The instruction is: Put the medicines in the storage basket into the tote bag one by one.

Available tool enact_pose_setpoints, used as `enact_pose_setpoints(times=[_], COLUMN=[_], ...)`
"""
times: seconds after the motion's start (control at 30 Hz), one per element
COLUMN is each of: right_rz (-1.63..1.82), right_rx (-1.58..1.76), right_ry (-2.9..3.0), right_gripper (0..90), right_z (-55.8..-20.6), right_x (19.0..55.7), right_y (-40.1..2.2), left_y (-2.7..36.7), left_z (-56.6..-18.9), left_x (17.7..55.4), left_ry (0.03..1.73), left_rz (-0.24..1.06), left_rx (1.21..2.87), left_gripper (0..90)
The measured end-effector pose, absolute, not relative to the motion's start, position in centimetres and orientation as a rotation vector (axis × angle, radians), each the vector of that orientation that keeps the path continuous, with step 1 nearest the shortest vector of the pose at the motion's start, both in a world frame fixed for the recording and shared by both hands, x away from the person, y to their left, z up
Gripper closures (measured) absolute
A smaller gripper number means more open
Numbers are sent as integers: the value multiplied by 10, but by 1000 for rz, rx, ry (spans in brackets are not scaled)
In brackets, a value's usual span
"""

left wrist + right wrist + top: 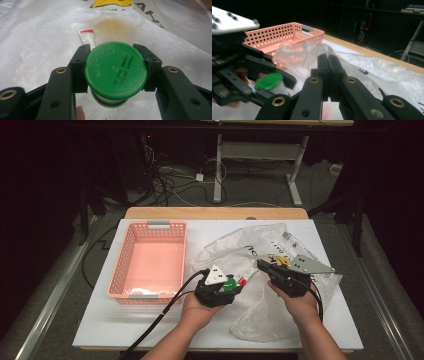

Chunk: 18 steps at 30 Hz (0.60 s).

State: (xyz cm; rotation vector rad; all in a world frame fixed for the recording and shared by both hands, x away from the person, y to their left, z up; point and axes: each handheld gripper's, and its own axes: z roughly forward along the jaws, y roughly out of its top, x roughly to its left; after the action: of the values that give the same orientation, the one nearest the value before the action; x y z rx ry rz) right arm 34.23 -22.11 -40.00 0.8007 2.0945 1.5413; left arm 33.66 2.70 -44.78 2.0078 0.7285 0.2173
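In the left claw (115,62), green-lidded jar (115,71)

One pink basket (150,262) sits on the table. Just beside it lies one clear plastic bag (280,250). Over the bag are one green-lidded jar (115,71) and one small red-capped tube (87,37), possibly a sachet.

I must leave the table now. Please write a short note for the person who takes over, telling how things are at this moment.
Left hand-held gripper: shut on the green-lidded Mentholatum jar, held above the clear plastic bag.
Right hand-held gripper: shut on a fold of the bag.
A small red-and-white tube lies on the bag.
The pink basket on the left holds nothing.
Done: jar grasped. Left, probably: jar into the basket, then the tube.
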Motion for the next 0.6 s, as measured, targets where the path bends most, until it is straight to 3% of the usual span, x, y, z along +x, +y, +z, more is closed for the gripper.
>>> enact_pose_setpoints(times=[0.6], right_rz=[1554], right_rx=[816], right_ry=[2070], right_gripper=[900], right_z=[-398], right_x=[343], right_y=[-228], left_y=[-28], left_z=[-471], left_x=[364], left_ry=[681], left_rz=[214], left_rx=[2033], left_gripper=[495])
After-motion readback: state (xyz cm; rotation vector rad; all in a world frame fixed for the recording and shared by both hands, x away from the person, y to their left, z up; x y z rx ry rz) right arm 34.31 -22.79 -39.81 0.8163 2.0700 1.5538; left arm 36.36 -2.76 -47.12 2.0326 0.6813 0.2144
